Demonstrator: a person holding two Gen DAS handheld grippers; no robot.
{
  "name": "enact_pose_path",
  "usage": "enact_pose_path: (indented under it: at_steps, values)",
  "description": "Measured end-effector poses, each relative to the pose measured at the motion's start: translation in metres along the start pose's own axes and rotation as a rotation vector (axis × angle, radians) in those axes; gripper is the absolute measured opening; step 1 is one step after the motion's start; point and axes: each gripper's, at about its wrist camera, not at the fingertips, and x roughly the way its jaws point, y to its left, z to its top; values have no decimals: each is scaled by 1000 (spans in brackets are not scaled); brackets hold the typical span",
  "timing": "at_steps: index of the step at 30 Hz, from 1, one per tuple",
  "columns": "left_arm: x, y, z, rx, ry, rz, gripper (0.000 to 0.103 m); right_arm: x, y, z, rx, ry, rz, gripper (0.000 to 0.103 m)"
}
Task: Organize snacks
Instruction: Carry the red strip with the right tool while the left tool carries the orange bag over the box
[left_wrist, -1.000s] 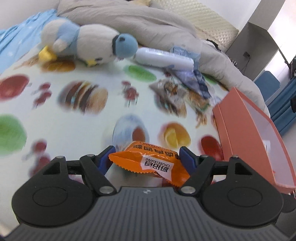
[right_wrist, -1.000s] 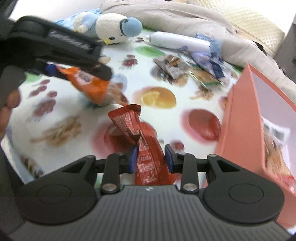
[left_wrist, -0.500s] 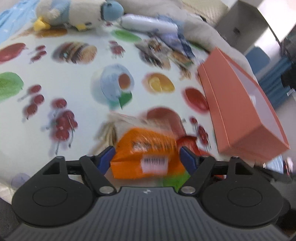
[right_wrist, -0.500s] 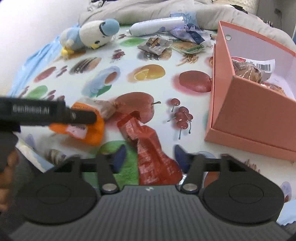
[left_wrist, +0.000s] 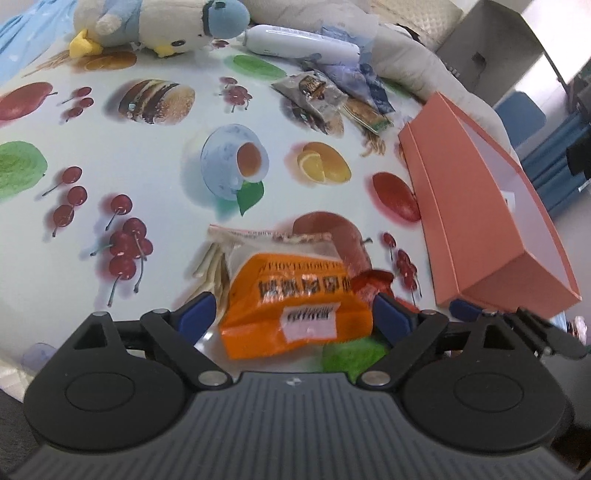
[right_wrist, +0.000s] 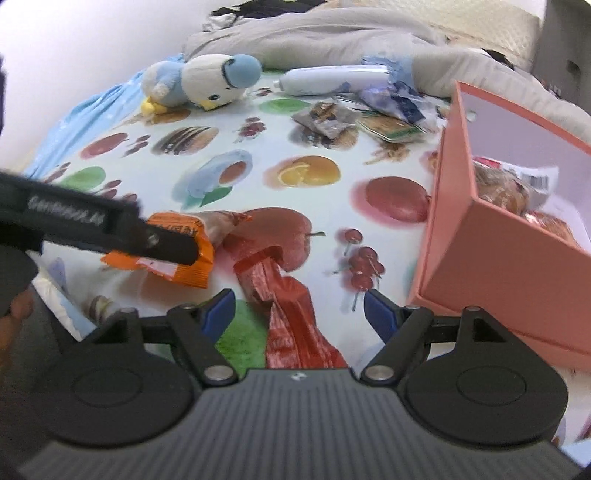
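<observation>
1. The left gripper (left_wrist: 293, 314) has its jaws opening; the orange snack packet (left_wrist: 295, 308) lies between the blue pads (left_wrist: 195, 312), with a gap visible on each side, so the pads are not pressing it.
2. That orange snack packet rests on the fruit-print cloth (left_wrist: 147, 155) at its near edge, partly over a clear wrapper (left_wrist: 266, 240) just beyond it.
3. The right gripper (right_wrist: 299, 306) also has its jaws opening; the red snack packet (right_wrist: 291, 314) lies lengthwise between the pads, which stand clear of it on both sides.
4. In the right wrist view the red snack packet sits just right of the orange one, its twisted far end near a printed apple.
5. The salmon-pink box (right_wrist: 498, 258) stands open on the right side of the cloth, well apart from both packets; wrapped snacks (right_wrist: 509, 184) already lie inside it.
6. Farther back, a small heap of loose snack wrappers (left_wrist: 332, 96) lies left of the box's far end.
7. A white bottle (left_wrist: 299, 40) lies on its side at the far edge, with a blue-and-white plush bird (left_wrist: 159, 24) to its left.
8. A grey blanket (right_wrist: 332, 33) is bunched behind them.
</observation>
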Motion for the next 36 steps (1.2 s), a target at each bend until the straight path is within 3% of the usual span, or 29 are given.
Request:
enact_pose_path:
  at_steps: [4,6,8,18,20,22,27,36]
  values:
    - [5,-4,6,-29,-11,-18,94,10,1,3,-17,40,23,76]
    - [7,-8,9,-24,-15,-15,94,14,2,4,-17,55,23,55]
    - [9,-10,11,-22,-16,-11,94,17,4,4,-29,71,15,45]
    - [30,-5,13,-14,-3,29,93,22,10,2,-38,105,-18,38]
    - [29,-6,9,-11,-5,-1,93,22,5,2,11,128,16,37]
    - [30,-9,5,-1,-18,18,90,21,4,-1,40,138,33,37]
    - [28,-13,1,20,-36,30,80,14,2,-8,64,134,19,36]
    - [5,-19,-7,19,-71,-11,77,-16,-13,-11,162,85,-5,36]
